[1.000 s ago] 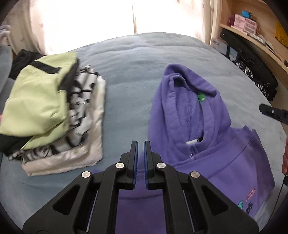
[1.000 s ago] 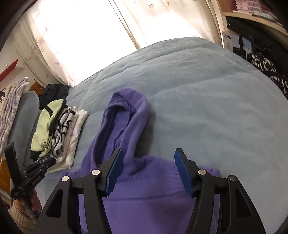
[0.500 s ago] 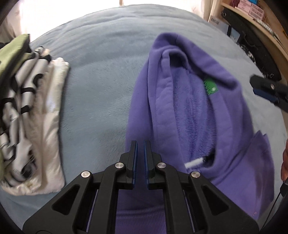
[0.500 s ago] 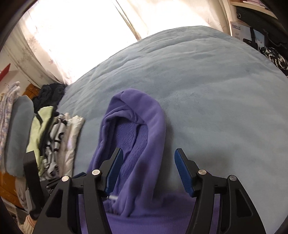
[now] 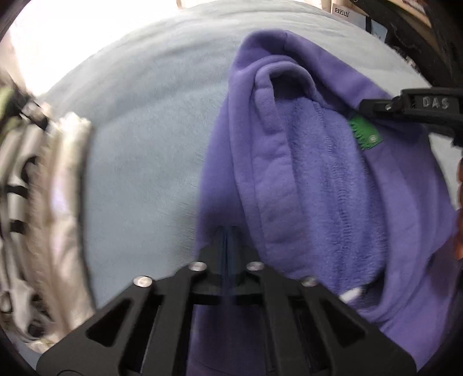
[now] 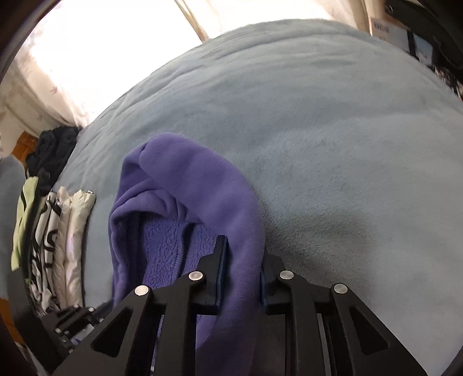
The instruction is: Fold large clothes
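A purple fleece hoodie lies on the light blue blanket, hood pointing away from me, with a green label inside the hood. My left gripper is shut, its tips tucked under the hood's left edge; whether it pinches fabric is hidden. My right gripper is shut on the hood's right edge. The hoodie also shows in the right wrist view. The right gripper shows in the left wrist view.
A stack of folded clothes, white, striped and light green, lies to the left of the hoodie; it also shows in the right wrist view. Dark clothes sit behind it. Shelves and boxes stand at the right.
Both grippers moved forward toward the hood. My right gripper closed from wide open onto the hood's right edge. My left gripper stayed shut and slid under the hood's left edge.
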{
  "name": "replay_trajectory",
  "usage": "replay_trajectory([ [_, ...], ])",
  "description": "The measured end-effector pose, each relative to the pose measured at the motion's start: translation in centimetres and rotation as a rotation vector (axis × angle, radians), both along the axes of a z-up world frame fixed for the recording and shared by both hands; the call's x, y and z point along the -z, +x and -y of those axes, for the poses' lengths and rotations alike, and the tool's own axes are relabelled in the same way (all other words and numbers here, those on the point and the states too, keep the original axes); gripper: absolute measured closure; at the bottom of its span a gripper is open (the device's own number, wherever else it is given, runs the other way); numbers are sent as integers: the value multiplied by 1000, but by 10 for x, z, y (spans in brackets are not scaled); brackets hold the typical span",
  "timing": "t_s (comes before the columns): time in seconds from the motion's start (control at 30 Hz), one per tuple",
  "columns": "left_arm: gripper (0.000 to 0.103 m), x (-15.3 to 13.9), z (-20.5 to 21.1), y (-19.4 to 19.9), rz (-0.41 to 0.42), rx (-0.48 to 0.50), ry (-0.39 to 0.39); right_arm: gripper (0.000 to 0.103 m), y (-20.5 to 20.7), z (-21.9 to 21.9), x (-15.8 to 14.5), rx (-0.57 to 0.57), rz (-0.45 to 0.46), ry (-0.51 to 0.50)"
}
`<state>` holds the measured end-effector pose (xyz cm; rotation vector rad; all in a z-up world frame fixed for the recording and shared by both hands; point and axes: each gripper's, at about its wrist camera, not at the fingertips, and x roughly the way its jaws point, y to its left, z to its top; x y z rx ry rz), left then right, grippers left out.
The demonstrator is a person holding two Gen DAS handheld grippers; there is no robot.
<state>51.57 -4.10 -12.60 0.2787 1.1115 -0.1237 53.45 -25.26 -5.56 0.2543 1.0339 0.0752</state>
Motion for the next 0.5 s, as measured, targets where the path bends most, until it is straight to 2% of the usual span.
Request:
replay_trajectory([
  [0.07, 103, -7, -11, -5, 59, -48, 24, 89, -4, 16, 0, 27, 35, -3],
  [0.13, 103, -12, -35, -7, 105, -130, 41, 89, -6, 32, 10, 63, 11, -6],
  [0.2, 103, -10, -60, -7, 87, -193, 19, 89, -5, 45, 23, 84, -24, 15],
  [0.3, 103, -10, -78, -11, 51, -190, -83, 89, -5, 51, 29, 95, -14, 52],
  [0.37, 103, -18, -79, -14, 64, -166, -135, 89, -2, 51, 32, 94, -9, 51],
  [0.5, 102, -36, -68, -14, 76, -102, -296, 89, -2, 55, 40, 103, -12, 87],
])
